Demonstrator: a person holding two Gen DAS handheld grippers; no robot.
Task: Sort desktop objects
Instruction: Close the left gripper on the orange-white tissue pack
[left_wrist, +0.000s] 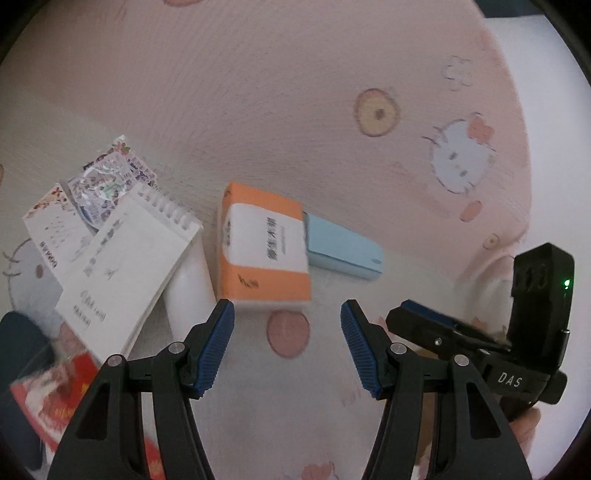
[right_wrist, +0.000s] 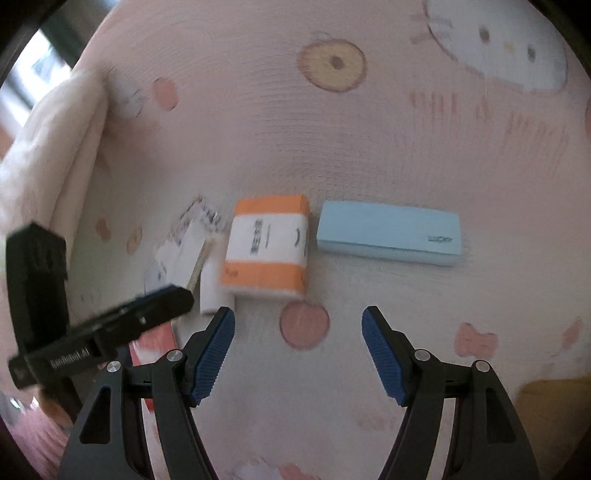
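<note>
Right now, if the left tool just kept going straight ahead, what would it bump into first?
Probably the orange-and-white packet: it lies straight ahead of the open left tool, with only patterned cloth between them. Depth is hard to judge, so it might touch the cloth first.

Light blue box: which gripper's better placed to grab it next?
Right, probably. In the right wrist view the light blue box lies ahead and to the right of the open right gripper, unobstructed. From the left gripper, also open, the orange pack overlaps the box's near end.
</note>
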